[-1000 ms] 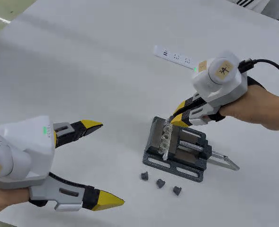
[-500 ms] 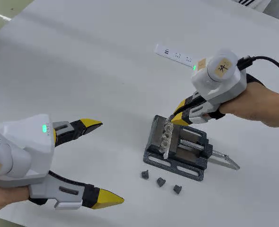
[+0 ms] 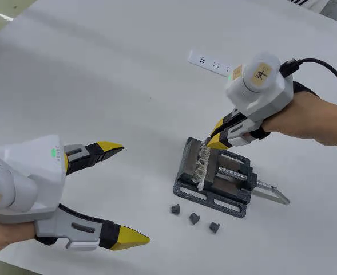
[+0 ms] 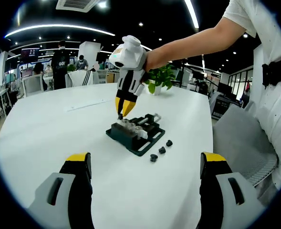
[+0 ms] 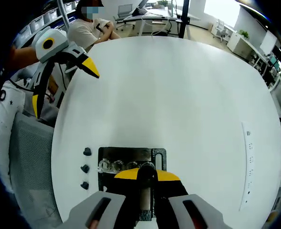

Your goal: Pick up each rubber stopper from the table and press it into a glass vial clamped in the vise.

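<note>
- Worktop (image 3: 99, 86): white, with a rounded outline.
- Vise (image 3: 225, 192): dark metal, standing on the worktop toward the near edge; its screw handle points away to the right in the head view.
- Vials (image 3: 201, 165): clear glass, upright in a row, clamped between the vise's plates.
- Right gripper (image 3: 212, 141): directly over the far end of the vial row, angled down at it. Its yellow-tipped fingers (image 5: 126, 174) are drawn almost together, pinching a stopper.
- Stopper (image 5: 147, 168): dark, round, held between those fingertips at the mouth of the end vial; whether it touches the glass cannot be told.
- Loose stoppers (image 3: 194, 218): three, dark, in a short row on the worktop just beside the vise, between it and the near edge, each apart from the next.
- Left gripper (image 3: 128, 193): above the near left part of the worktop, well apart from the vise, pointing toward it. Its fingers (image 4: 78, 164) are spread wide and hold nothing.
- Power strip (image 3: 211, 63): white, flat on the worktop beyond the vise, toward the far edge.
</note>
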Available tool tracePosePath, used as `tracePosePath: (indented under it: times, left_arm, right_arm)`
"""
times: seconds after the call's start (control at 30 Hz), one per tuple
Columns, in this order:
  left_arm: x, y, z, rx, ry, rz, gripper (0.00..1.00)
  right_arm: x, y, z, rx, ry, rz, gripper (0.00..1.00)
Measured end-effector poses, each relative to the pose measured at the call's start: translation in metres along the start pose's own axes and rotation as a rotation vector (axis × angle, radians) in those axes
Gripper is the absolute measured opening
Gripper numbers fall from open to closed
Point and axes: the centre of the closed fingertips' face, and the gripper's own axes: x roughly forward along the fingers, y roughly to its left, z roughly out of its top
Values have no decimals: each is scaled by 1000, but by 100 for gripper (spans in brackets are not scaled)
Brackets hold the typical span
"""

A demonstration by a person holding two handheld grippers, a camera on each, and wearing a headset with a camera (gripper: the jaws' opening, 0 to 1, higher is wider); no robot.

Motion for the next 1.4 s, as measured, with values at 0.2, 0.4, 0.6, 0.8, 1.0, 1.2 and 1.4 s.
tracePosePath:
  times: [0.2,0.4,0.6,0.8,1.0,1.2,1.4]
  left_arm:
    - [1,0,-3,2,8,-3,94]
    - [2,1,-2,1,2,-4,94]
    - [3,1,0,-1,-3,-2,94]
    - [1,0,-1,-4,-2,1,94]
    - [0,0,-4,-7,2,2,93]
    - [-1,0,-4,-8,1,3,93]
    - [0,0,-3,-10,-3,3,93]
  right_arm:
    - [0,0,0,20,25,1,6]
    - [1,0,1,30,47,0,5]
    - [2,1,0,35,65,5,5]
    - [1,3,-1,32,56,6,7]
    - [0,4,-3,-8,56,-2,7]
    - [0,3,-3,-18,60,-1,7]
    - [0,1,-1,-25,70,-4,7]
